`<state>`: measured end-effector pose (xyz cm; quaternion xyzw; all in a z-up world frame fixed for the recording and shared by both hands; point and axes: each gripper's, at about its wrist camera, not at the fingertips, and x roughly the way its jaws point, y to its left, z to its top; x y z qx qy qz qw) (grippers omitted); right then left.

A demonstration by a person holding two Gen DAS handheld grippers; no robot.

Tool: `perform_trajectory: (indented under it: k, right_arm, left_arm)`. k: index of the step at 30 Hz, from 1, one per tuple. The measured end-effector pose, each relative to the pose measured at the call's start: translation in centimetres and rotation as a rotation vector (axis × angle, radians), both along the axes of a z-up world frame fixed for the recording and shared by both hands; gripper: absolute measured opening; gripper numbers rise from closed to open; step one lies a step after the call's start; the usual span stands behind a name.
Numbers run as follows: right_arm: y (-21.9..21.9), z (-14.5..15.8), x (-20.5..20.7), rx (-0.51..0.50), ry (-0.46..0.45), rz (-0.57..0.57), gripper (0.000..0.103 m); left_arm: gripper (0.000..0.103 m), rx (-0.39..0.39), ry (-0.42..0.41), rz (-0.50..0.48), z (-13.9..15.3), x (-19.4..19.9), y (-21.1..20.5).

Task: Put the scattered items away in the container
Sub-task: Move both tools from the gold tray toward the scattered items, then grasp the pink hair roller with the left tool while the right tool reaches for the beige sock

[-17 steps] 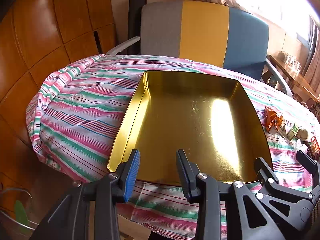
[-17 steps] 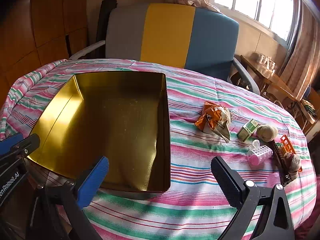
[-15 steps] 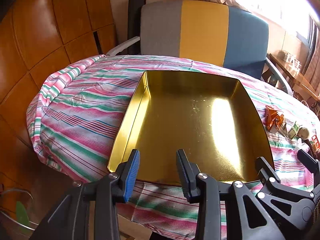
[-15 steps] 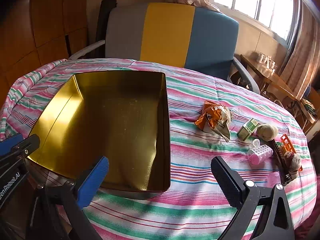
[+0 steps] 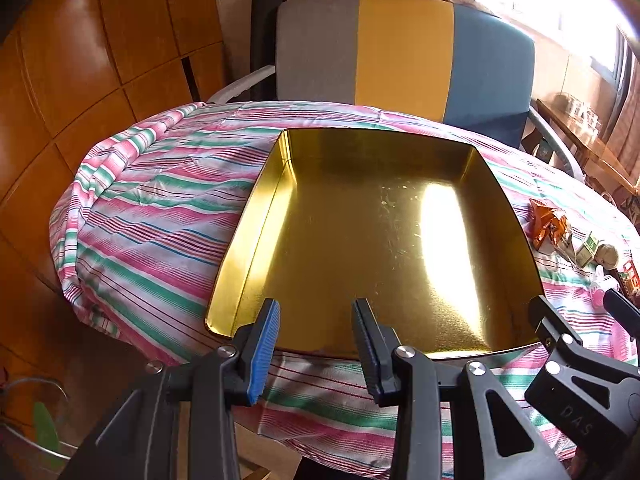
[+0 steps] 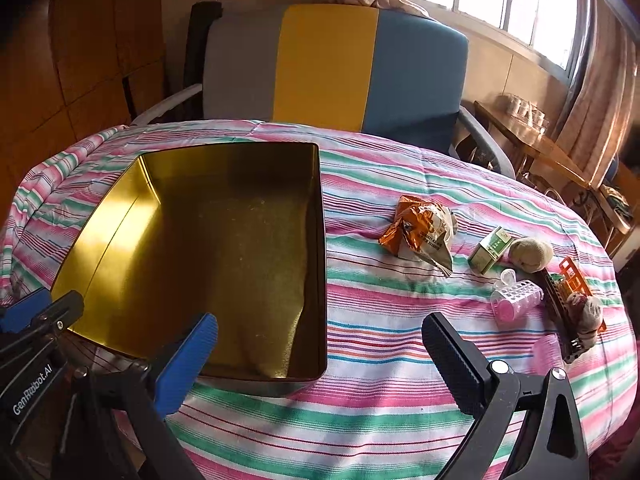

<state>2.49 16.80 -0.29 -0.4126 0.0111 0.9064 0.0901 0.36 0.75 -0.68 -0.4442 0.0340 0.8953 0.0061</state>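
Observation:
A gold metal tin [image 5: 256, 240] [image 6: 322, 280] sits open and empty on the striped tablecloth. To its right lie an orange snack bag [image 6: 420, 232] [image 5: 548, 224], a small green box [image 6: 490, 249], a brown ball [image 6: 530, 254], a pink curler [image 6: 516, 300] and an orange and black toy with a plush [image 6: 574, 304]. My left gripper [image 5: 316, 316] is open and empty over the tin's near edge. My right gripper [image 6: 320, 332] is wide open and empty at the tin's near right corner. It also shows in the left wrist view [image 5: 580, 312].
The round table [image 6: 360, 420] has a pink, green and white striped cloth. A grey, yellow and blue chair [image 6: 332, 72] stands behind it. A wooden side table [image 6: 540, 148] with glasses is at the far right. Wood panelling [image 5: 80, 80] is on the left.
Both grippers have drifted very slightly; the views are almost unchanged. Nothing has been picked up or moved.

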Motion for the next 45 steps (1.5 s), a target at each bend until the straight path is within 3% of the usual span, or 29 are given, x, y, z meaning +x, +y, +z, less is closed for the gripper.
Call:
perform_trajectory:
  k: [7,16,18,22,26,33,45]
  right_arm:
    - [4.3,0.3,1.9,-0.026,0.012,-0.099,0.103]
    - [12.7,-0.5,5.7,-0.075,0.01,-0.288,0.103]
    - [14.6,-0.8,6.9,-0.113,0.015,-0.31,0.103]
    - [18.9,-2.0,10.2,-0.286,0.037,-0.336,0.103]
    - [22.0,-3.3,13.2,-0.399,0.055,-0.342,0.103]
    - [24.6,-3.8,15.4,-0.573,0.113,-0.251,0.103]
    - [28.7,-3.1,13.0,-0.756,0.2,-0.219,0.103]
  left_arm:
    - [0.038,0.079,0.011,-0.166,0.9,0.4,3.6]
    - [0.038,0.094,-0.015,-0.436,0.9,2.2,11.0]
    - [0.038,0.096,-0.02,-0.499,0.8,2.7,12.4]
    - [0.038,0.125,-0.068,-0.599,0.0,3.6,14.6]
    - [0.038,0.108,-0.112,-0.666,-1.3,4.8,17.1]
    - [0.038,0.041,-0.172,-0.757,-3.7,6.0,19.7]
    - [0.038,0.07,-0.195,-0.77,-4.5,5.5,20.2]
